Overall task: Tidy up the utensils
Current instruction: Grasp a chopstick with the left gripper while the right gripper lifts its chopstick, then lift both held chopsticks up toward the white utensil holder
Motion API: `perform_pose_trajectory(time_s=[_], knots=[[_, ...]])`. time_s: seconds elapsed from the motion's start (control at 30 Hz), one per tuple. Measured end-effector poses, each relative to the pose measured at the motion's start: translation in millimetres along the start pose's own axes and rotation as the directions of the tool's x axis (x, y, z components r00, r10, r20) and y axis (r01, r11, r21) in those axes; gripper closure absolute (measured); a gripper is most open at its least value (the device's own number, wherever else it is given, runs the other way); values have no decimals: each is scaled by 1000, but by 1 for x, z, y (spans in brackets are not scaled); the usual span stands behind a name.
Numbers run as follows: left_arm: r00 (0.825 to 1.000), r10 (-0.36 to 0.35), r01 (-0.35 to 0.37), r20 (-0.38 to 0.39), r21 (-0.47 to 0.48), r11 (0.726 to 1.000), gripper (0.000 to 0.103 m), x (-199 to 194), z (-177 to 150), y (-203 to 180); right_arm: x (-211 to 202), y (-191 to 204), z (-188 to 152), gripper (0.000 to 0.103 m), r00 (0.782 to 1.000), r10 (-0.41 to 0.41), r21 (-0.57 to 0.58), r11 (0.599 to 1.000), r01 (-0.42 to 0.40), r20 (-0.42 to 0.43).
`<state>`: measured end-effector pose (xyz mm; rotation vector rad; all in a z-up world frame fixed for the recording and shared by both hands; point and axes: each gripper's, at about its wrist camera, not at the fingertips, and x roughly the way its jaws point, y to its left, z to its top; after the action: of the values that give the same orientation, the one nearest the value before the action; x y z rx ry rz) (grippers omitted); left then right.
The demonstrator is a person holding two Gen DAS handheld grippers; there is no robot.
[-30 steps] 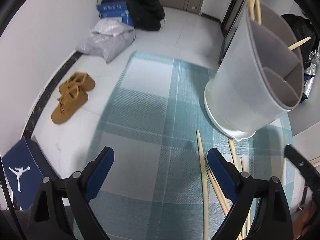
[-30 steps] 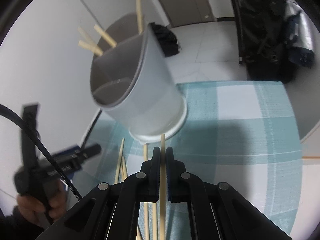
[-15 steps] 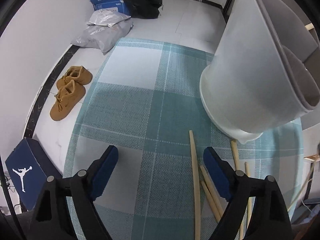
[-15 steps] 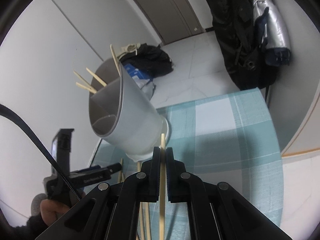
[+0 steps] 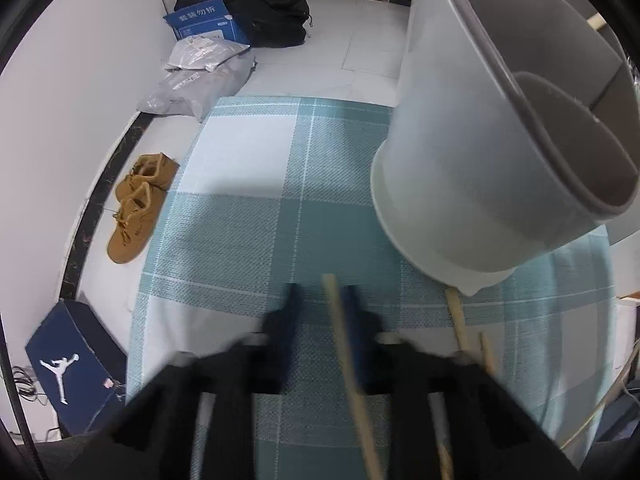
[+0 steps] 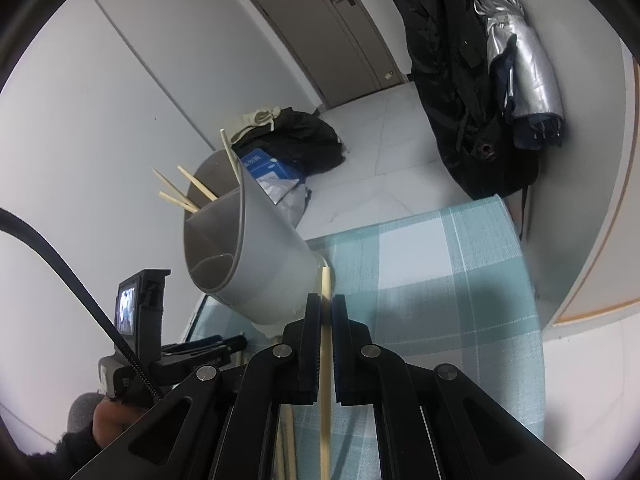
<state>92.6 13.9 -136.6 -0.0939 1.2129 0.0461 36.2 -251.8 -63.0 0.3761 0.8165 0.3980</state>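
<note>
A tall grey utensil holder (image 5: 500,160) stands on the teal checked mat (image 5: 240,220), with several chopsticks (image 6: 200,190) sticking out of its far compartment. My left gripper (image 5: 320,312) points down at the mat just in front of the holder. Its blurred jaws are closing with a loose chopstick (image 5: 340,340) between them; the stick lies against the right finger and a gap shows on the left. More chopsticks (image 5: 456,320) lie by the holder's base. My right gripper (image 6: 326,312) is shut on a chopstick (image 6: 325,380), raised near the holder (image 6: 256,256).
Tan shoes (image 5: 136,208), a blue shoe box (image 5: 68,360), grey parcel bags (image 5: 200,84) and a black bag (image 5: 256,12) lie on the floor to the left and behind. Dark coats (image 6: 460,80) hang at the right. A hand (image 6: 108,412) holds the left gripper (image 6: 224,346).
The left jaws have narrowed from wide apart to close around a loose chopstick, and the holder looms nearer. The right gripper has risen with its chopstick and tilted up.
</note>
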Motion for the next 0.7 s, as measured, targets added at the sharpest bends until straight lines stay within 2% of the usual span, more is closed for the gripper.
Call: perform_pose_trajectory(time_s=[0.1, 0.27, 0.4, 0.57, 0.7], knots=[[997, -70, 69, -11, -77, 995, 100, 1, 2, 13, -3, 3, 1, 99, 1000, -6, -16, 1000, 6, 15], [996, -91, 92, 14, -143, 985, 101, -4, 2, 25, -12, 8, 3, 99, 999, -7, -33, 999, 9, 53], [994, -92, 99, 55, -135, 986, 102, -25, -4, 21, -20, 13, 0, 99, 997, -5, -51, 999, 9, 81], [981, -105, 125, 165, -116, 985, 102, -66, -11, 18, -33, 20, -6, 99, 992, -6, -76, 997, 16, 126], [955, -142, 176, 259, -113, 978, 102, -95, -20, 17, -41, 29, -15, 99, 992, 3, -111, 994, 11, 126]])
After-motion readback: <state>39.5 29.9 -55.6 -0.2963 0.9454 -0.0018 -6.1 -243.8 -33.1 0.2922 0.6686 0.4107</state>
